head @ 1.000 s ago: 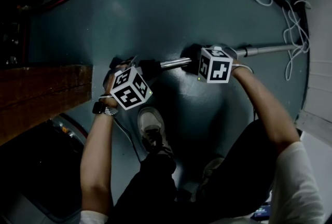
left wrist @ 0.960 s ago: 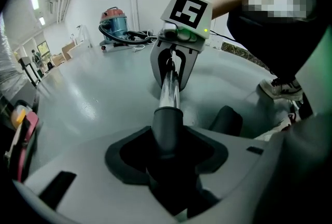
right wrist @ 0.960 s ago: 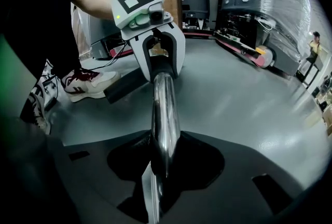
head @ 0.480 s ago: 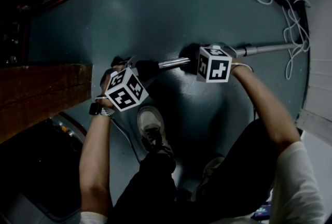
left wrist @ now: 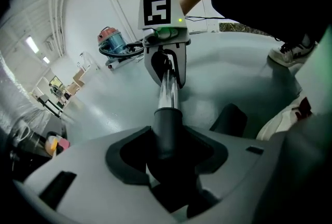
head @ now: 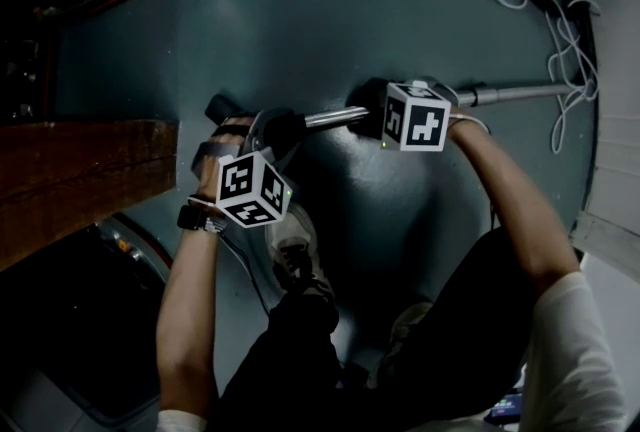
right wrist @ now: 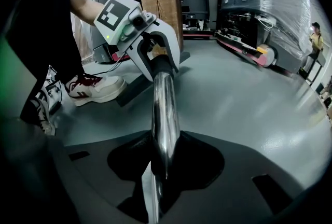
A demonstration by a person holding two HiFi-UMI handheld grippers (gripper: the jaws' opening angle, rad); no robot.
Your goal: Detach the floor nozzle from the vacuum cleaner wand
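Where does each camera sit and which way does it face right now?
Head view: on the person's head, facing steeply down at the floor; shows both forearms, legs, left gripper, right gripper.
Left gripper view: on the left gripper, facing along the wand toward the right gripper; shows legs, shoe.
Right gripper view: mirrored, facing the left gripper; shows forearm, shoes.
Shared: both gripper views see the same wand, opposite ends.
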